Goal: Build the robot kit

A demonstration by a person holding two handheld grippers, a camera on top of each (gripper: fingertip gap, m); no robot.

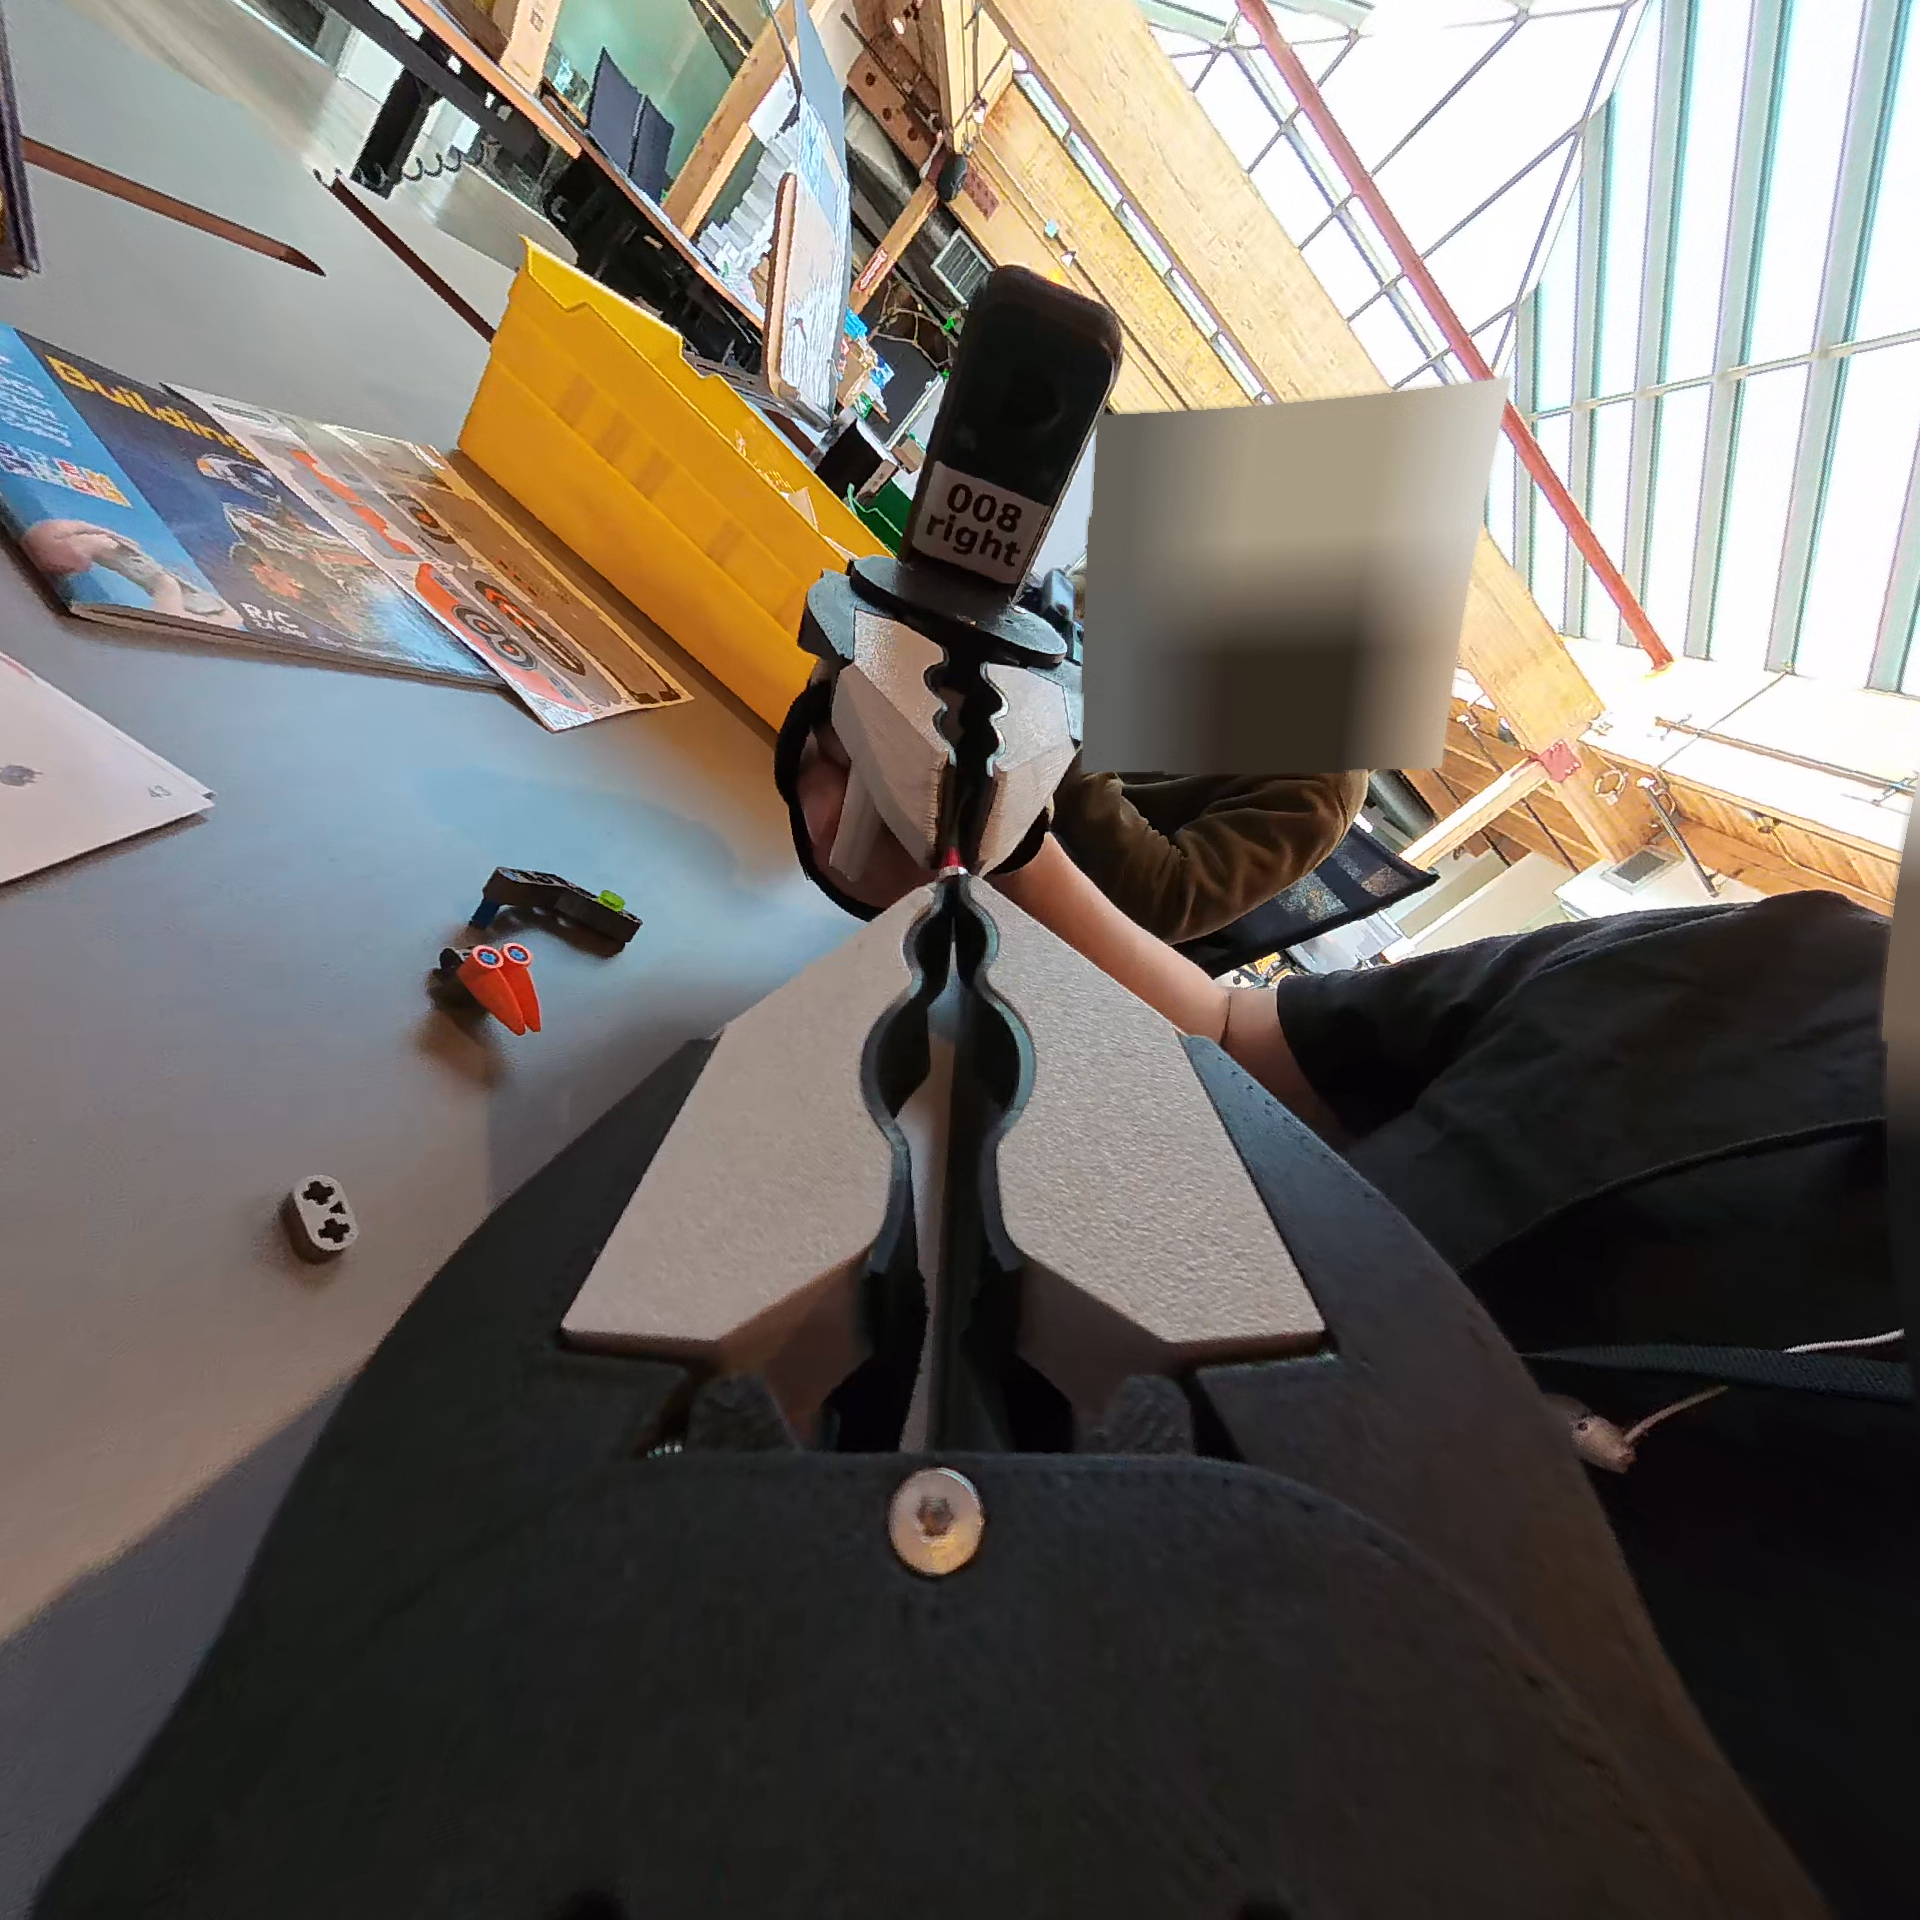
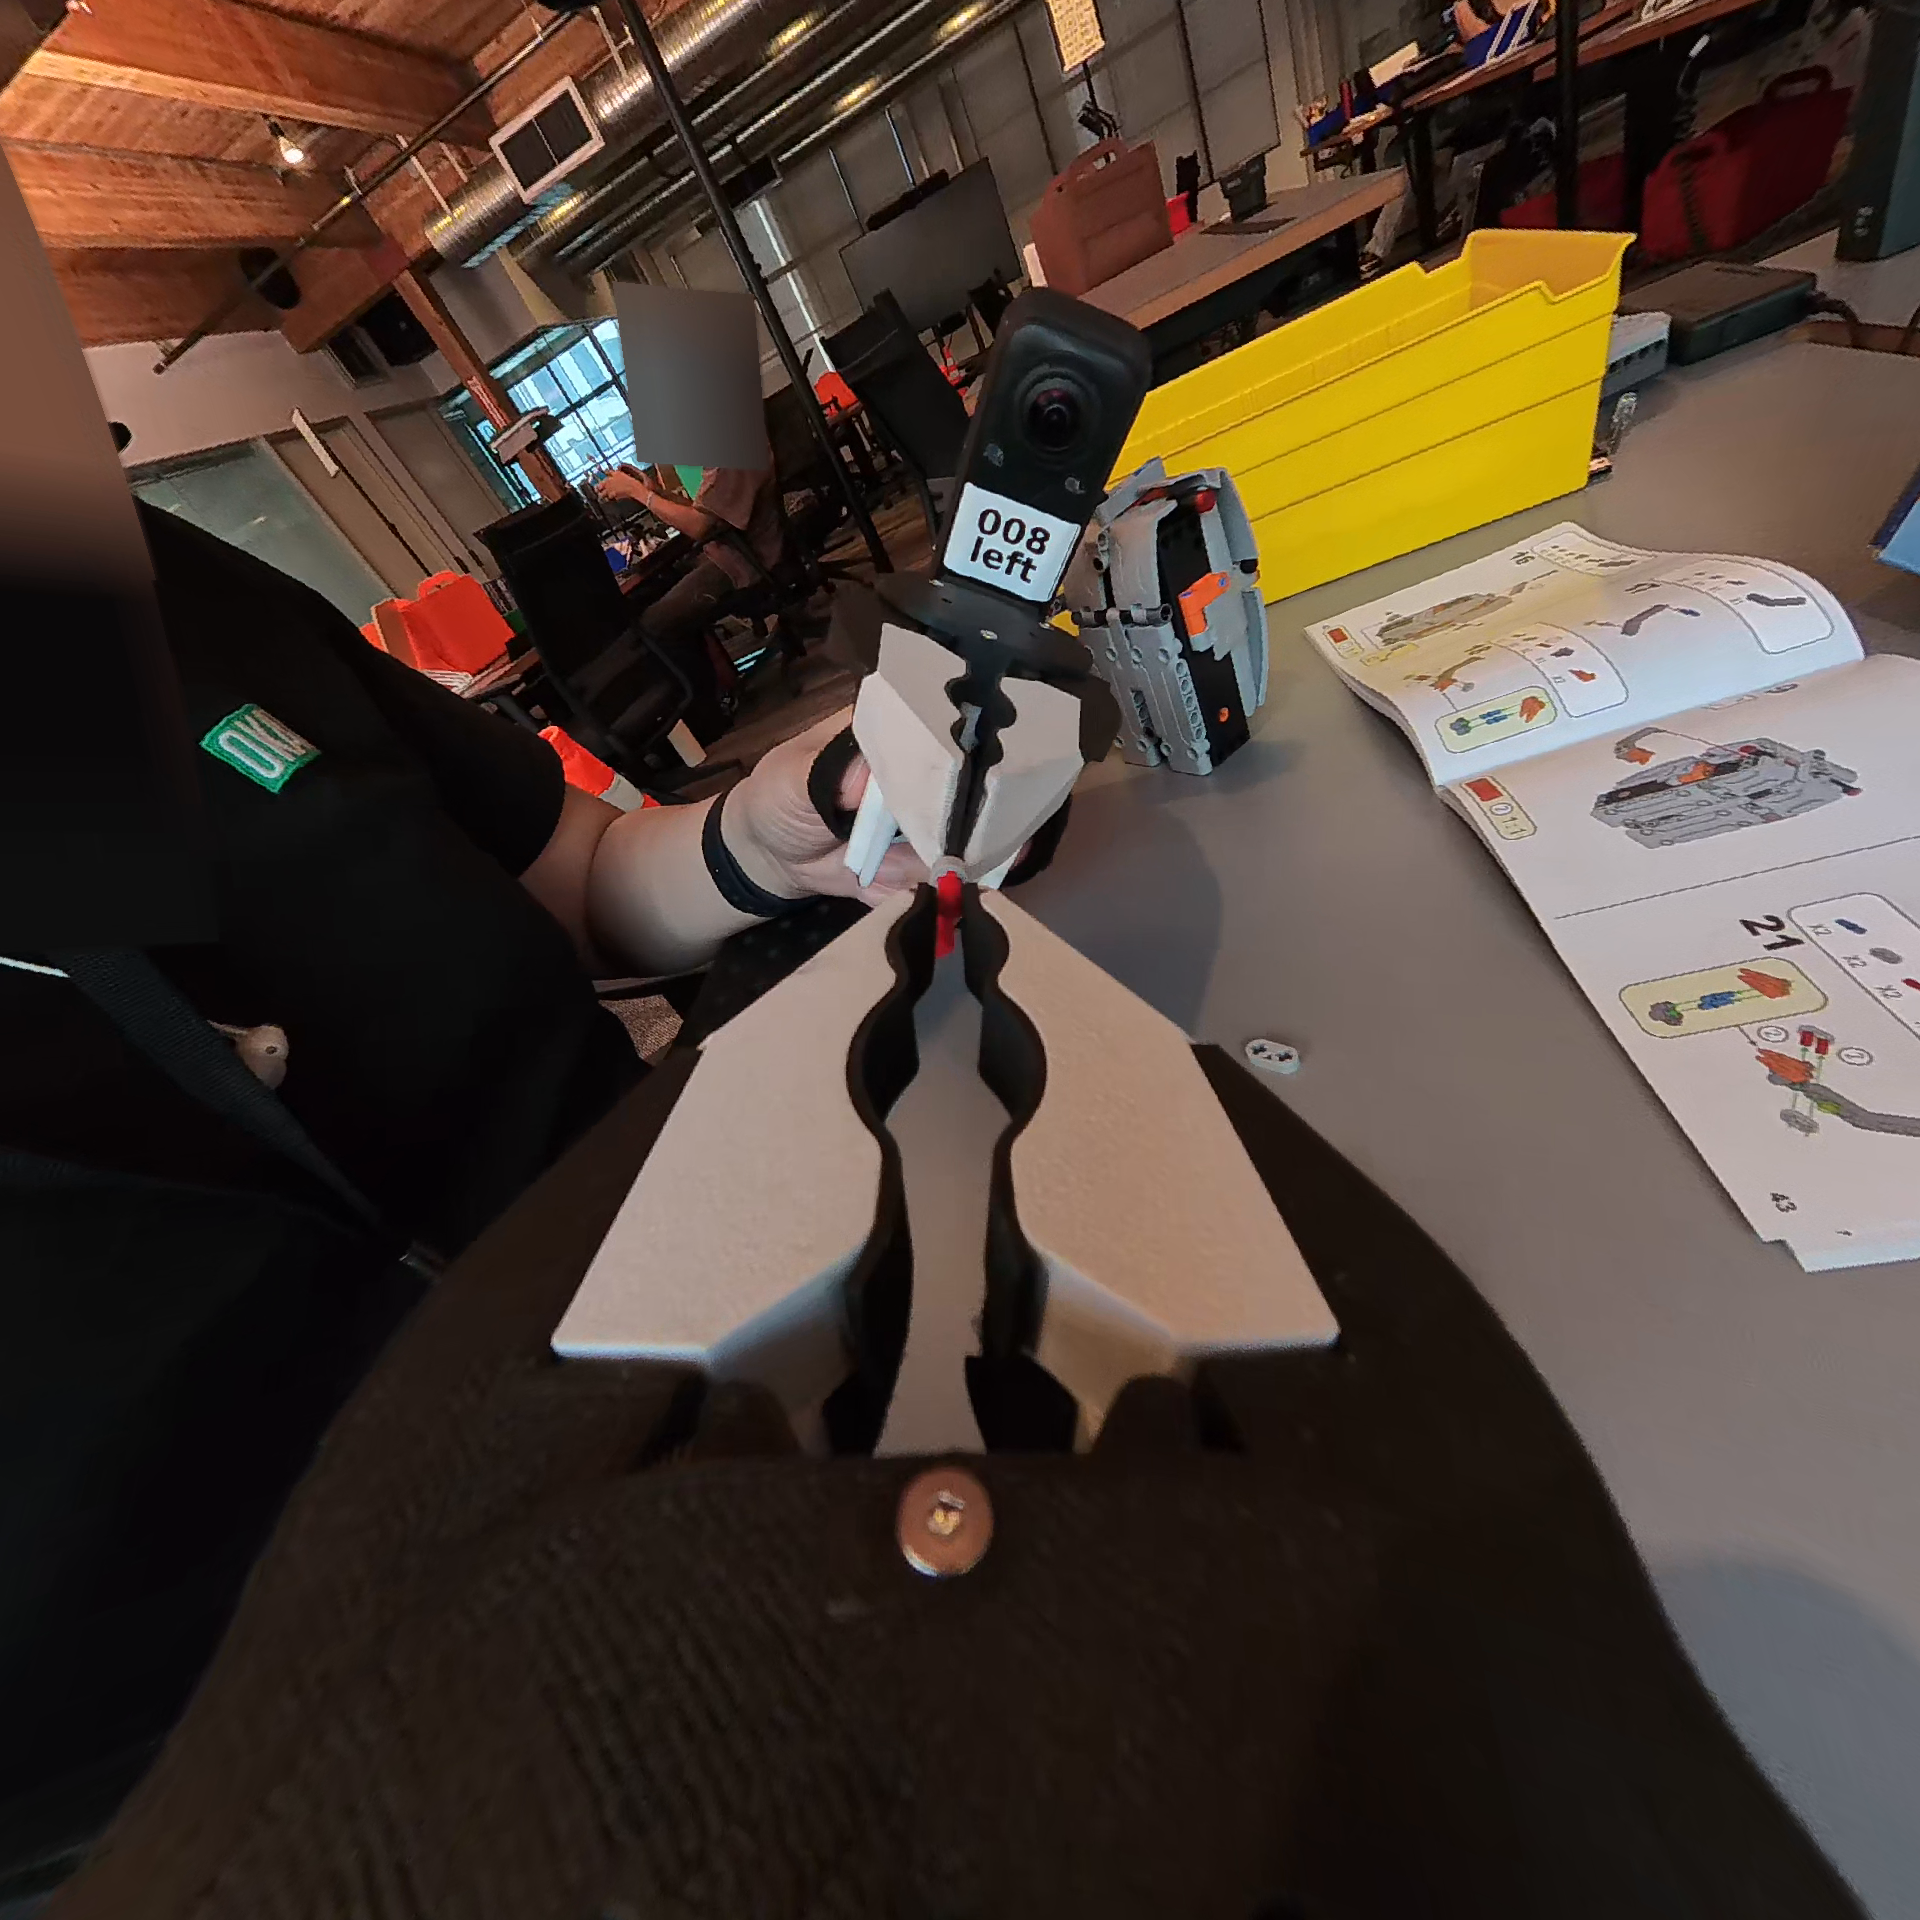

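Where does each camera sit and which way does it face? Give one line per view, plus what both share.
Left wrist view: on the left gripper, facing the right gripper, forearm, table.
Right wrist view: on the right gripper, facing the left gripper, hand, booklet.
Shared: red pin between tips, yellow bin, small grey piece.

Bright daylight in one view, dimmer indoor light in the other; both bent by a wide-angle lens.

In the left wrist view, daylight pours through the skylight (image 1: pixel 1683 260) at 1 to 2 o'clock, overexposed almost to white, and puts a soft sheen on the grey table (image 1: pixel 312 790); small pieces there cast short, soft shadows. The right wrist view is darker (its ceiling (image 2: pixel 260 114) at 11 o'clock is warm and dim), with the yellow bin (image 2: pixel 1403 416) evenly lit. Straight lines bow near every edge. Each view's own gripper body is soft at 6 o'clock, and the corners smear.
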